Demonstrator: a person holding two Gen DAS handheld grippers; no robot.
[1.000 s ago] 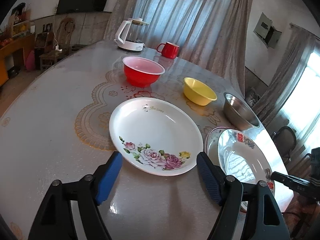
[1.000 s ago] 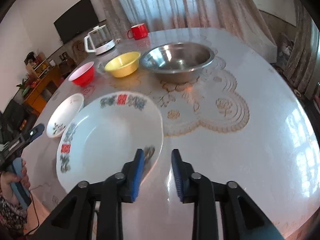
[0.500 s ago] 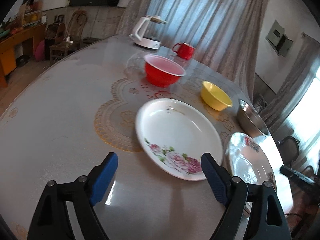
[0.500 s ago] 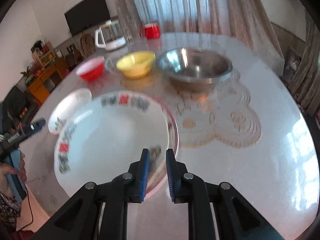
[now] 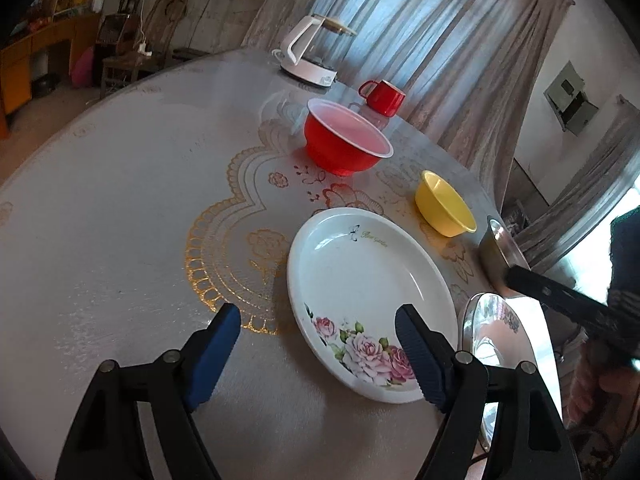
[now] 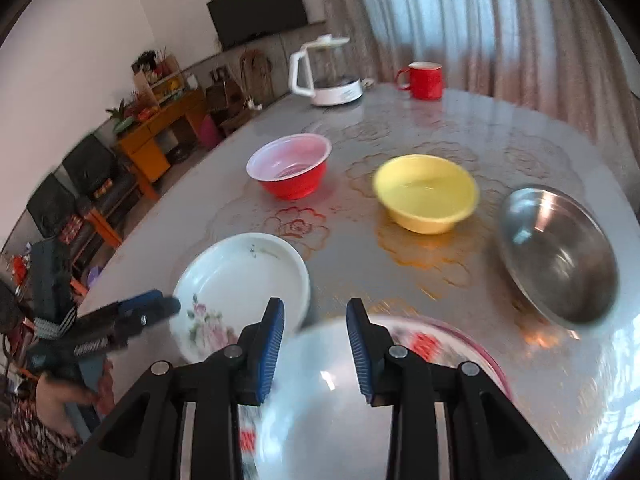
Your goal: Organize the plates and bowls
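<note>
Curtains (image 5: 420, 20) hang behind a round glossy table (image 5: 120, 200) with gold lace patterns. The left gripper (image 5: 316, 354), spread wide, hovers empty beside the white rose-printed plate (image 5: 360, 280); the right gripper (image 6: 316, 344), parted, hangs over a blurred large white plate (image 6: 340, 400).

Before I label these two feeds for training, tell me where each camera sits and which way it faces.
Left wrist: sits on the left gripper, looks along its open blue fingers across the table toward the curtains; the rose plate lies ahead, and the other gripper enters at right.
Right wrist: sits on the right gripper, fingers open over the blurred large plate, facing the kettle; the person's left hand shows at left.
Shared: rose plate, red bowl, yellow bowl, steel bowl, red mug, kettle.
</note>
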